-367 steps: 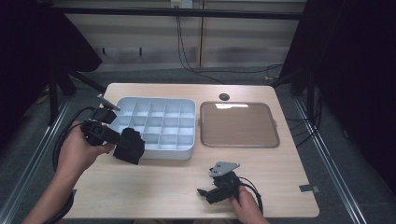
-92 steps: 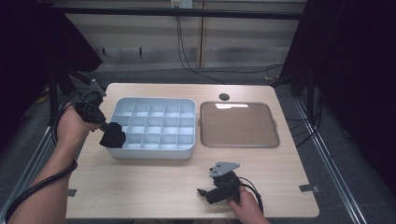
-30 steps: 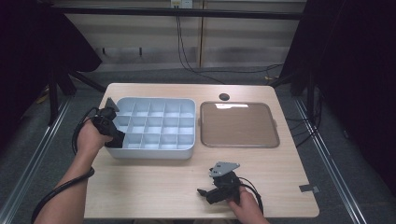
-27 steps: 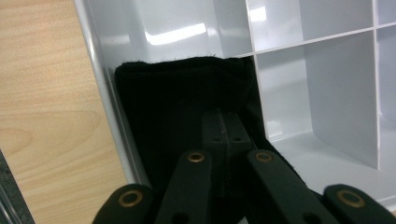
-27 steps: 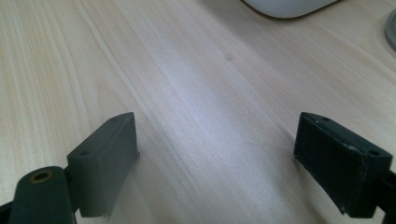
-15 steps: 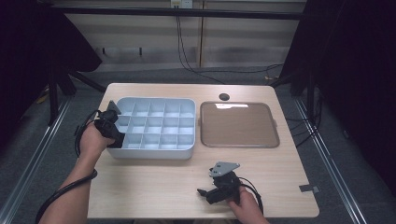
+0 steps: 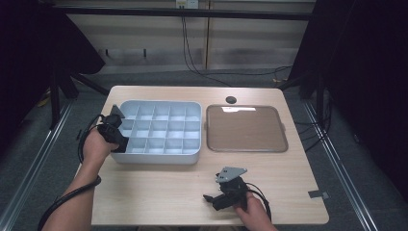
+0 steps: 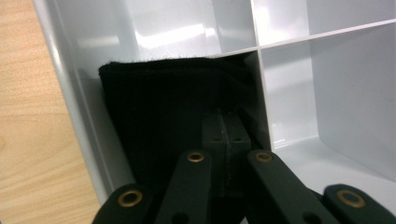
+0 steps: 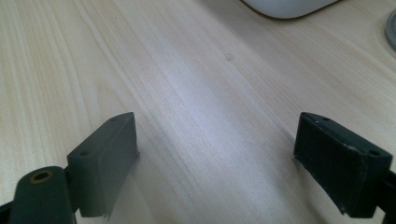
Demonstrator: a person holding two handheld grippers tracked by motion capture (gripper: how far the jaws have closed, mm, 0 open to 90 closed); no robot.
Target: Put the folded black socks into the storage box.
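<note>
A light grey tray (image 7: 159,159) with several compartments lies at the table's left. My left gripper (image 7: 120,142) reaches down into its front left corner compartment. In the left gripper view its jaws (image 8: 223,135) stand pressed together on a black cloth (image 8: 159,116) that is tucked against the compartment's outer wall (image 8: 79,102). My right gripper (image 7: 209,198) rests at the table's front edge, held by a hand. In the right gripper view it is open (image 9: 215,158) over bare wood, nothing between its fingers (image 9: 107,154).
A shallow brown tray (image 7: 245,129) lies to the right of the grey one. A small dark round disc (image 7: 231,99) sits behind it on the table. A grey tag (image 7: 317,194) is near the front right corner. Cables trail from both grippers.
Over the earlier frames the left gripper carried the black cloth from in front of the tray up and into the front left compartment. In the last second nothing moved. The right gripper has stayed put.
</note>
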